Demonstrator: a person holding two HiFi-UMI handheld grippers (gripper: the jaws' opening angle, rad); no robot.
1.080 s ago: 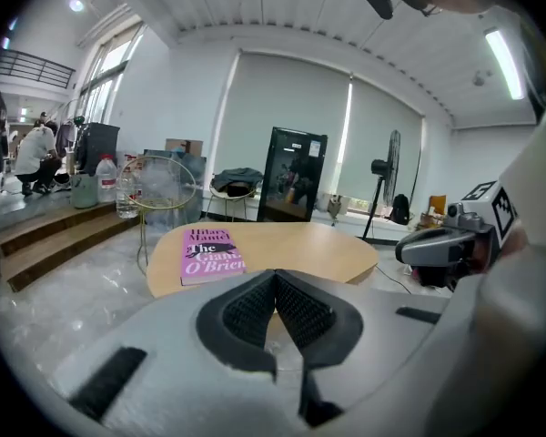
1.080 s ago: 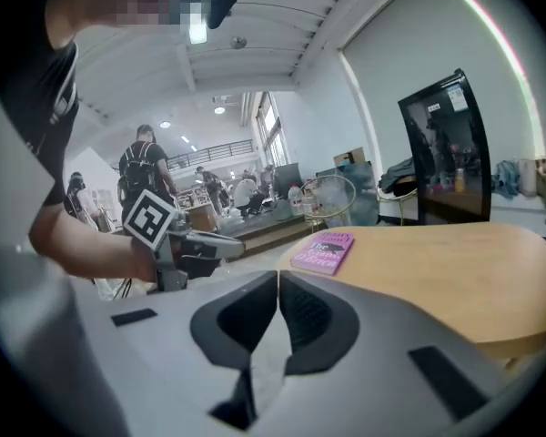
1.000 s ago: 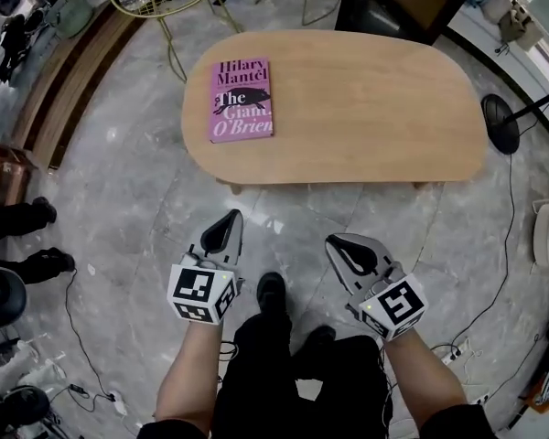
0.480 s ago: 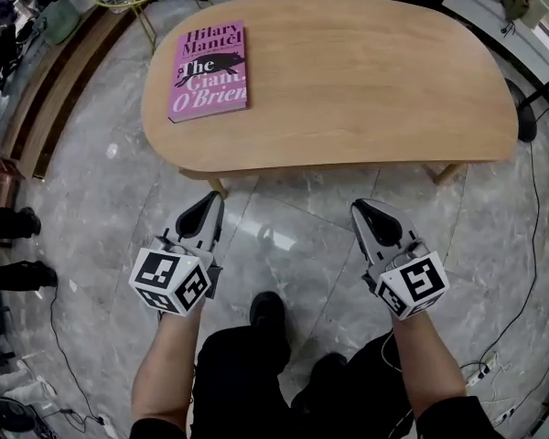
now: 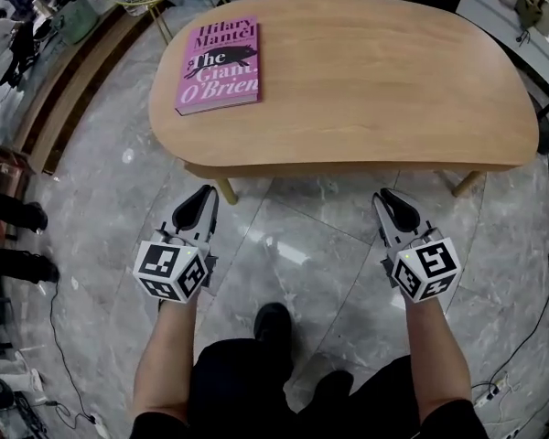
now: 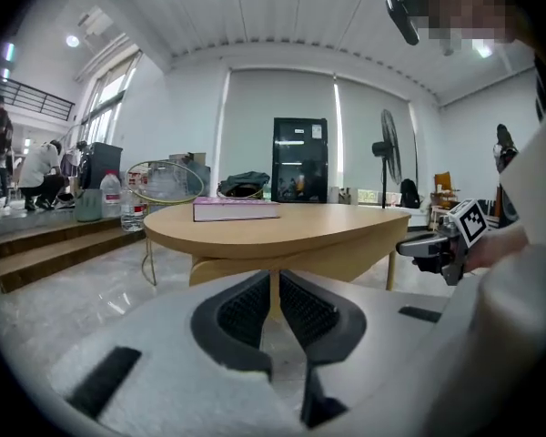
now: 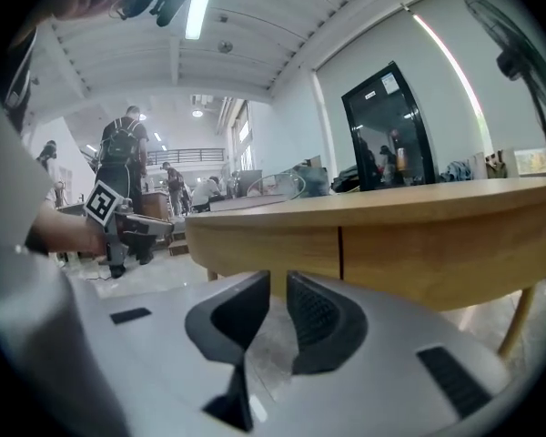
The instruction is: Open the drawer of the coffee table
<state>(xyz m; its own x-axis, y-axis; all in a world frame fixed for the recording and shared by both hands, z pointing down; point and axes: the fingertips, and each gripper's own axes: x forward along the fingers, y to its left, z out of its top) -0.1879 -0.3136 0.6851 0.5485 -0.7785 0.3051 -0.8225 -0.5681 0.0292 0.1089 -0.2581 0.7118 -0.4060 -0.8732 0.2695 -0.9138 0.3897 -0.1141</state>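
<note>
Surface point(image 5: 366, 80): oval, long axis left-right across head view, near long edge facing person. Drawer seam point(image 7: 339, 253): vertical line in apron under that edge, panels flush, drawer shut. Seam shows in right gripper view only; which side is drawer front, cannot tell. Head view alone shows cover of pink book point(image 5: 220, 67) on surface's far-left part. Left gripper point(image 5: 201, 199) and right gripper point(image 5: 395, 201): low before near edge, clear of it. Jaws narrowly spread, just been opening, nothing between.
</note>
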